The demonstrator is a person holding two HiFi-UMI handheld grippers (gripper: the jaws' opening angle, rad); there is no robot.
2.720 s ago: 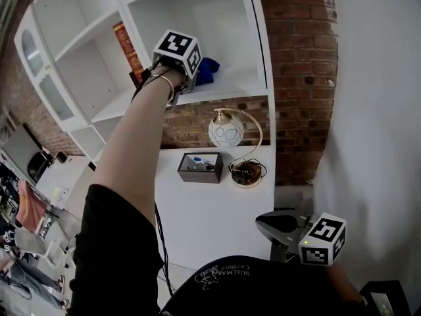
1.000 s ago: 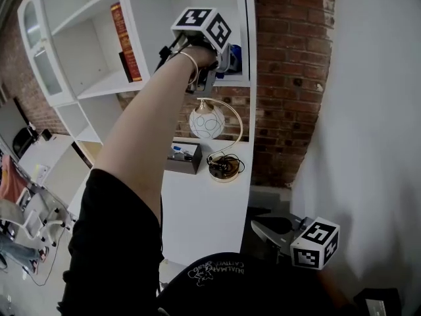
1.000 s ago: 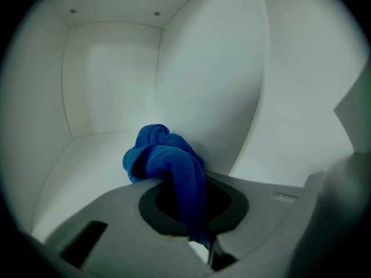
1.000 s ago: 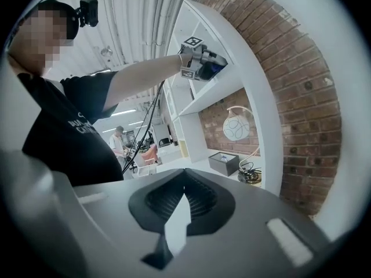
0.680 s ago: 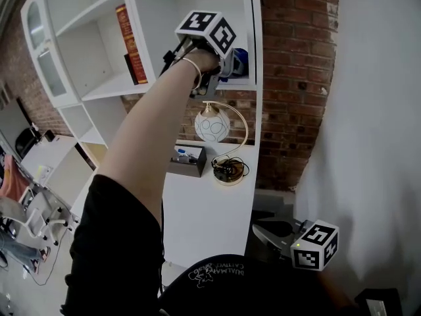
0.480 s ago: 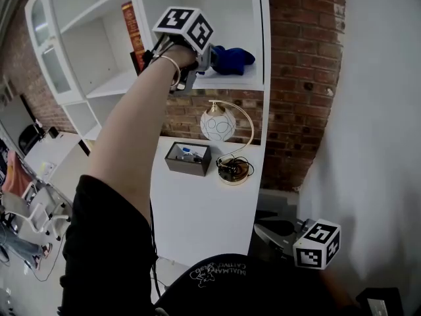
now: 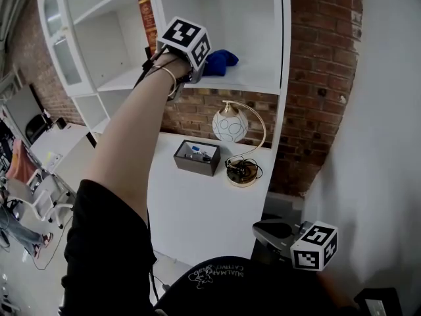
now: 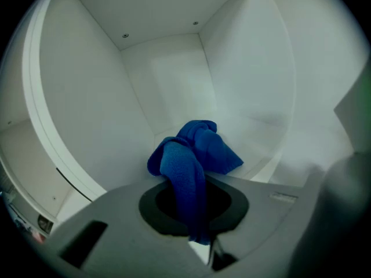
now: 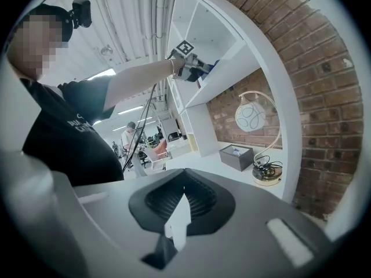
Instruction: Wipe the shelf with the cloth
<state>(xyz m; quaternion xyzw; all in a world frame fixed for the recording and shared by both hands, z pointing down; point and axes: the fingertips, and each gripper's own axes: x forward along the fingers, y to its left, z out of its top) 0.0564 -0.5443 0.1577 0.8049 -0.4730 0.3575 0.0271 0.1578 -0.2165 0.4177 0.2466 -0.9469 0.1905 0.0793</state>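
Observation:
A crumpled blue cloth (image 7: 222, 58) lies on the white shelf board (image 7: 256, 79) of the upper right compartment. My left gripper (image 7: 199, 63) is raised to the shelf and shut on the cloth's near end. In the left gripper view the cloth (image 8: 194, 155) runs down between the jaws of the left gripper (image 8: 198, 216), and the rest bunches on the shelf board (image 8: 272, 149) ahead. My right gripper (image 7: 277, 232) hangs low by my body, shut on nothing. The right gripper (image 9: 177, 222) points toward the shelf unit and sees the left gripper (image 9: 196, 68) from afar.
A red book (image 7: 147, 17) stands in the compartment to the left. Below the shelf, a white counter (image 7: 197, 203) carries a dark box (image 7: 196, 157) and a globe lamp (image 7: 230, 125) with a brass arc. A brick wall (image 7: 316, 78) is at the right.
My left gripper went right along the shelf to the side wall, then drew back left, dragging the cloth with it. The right gripper stayed low.

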